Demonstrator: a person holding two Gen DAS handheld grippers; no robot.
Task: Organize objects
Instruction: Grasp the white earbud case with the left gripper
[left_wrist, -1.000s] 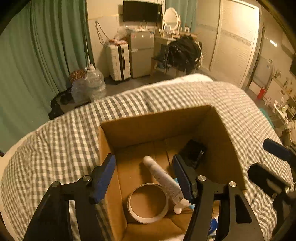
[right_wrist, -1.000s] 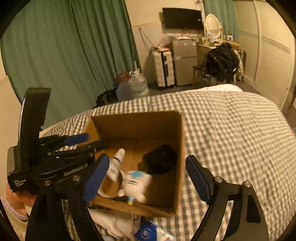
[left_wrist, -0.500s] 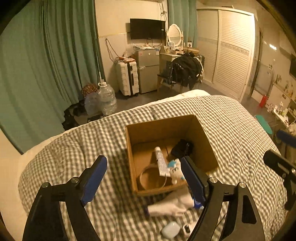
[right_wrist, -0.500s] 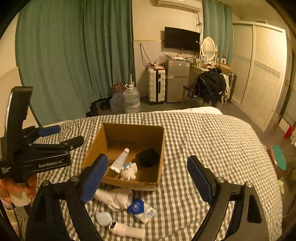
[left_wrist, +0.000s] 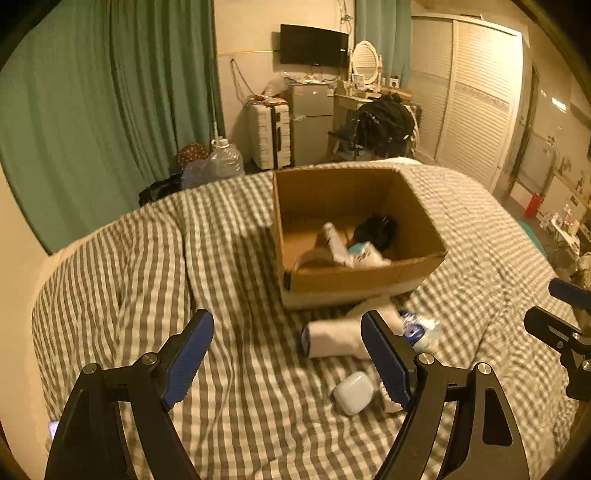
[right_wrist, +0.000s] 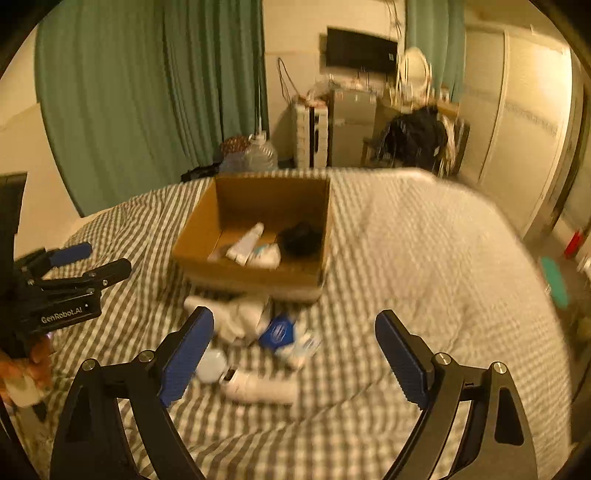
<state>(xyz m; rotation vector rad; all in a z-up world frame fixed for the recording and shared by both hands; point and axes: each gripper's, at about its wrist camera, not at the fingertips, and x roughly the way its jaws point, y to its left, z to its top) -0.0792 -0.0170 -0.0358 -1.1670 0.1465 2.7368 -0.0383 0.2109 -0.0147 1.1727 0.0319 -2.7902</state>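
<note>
An open cardboard box sits on the checked bed. It holds a white tube, a white and blue plush toy, a black item and a tape ring. In front of the box lie white socks, a blue packet, a white earbud case and a white device. My left gripper is open and empty, low over the bed. My right gripper is open and empty above the loose items.
The grey checked blanket covers the bed. A white cable lies on it at the left. Green curtains, water jugs, a suitcase and a chair with dark clothes stand beyond the bed.
Both grippers have pulled back from the box and dropped lower toward the loose items in front of it. Both stay open and empty.
</note>
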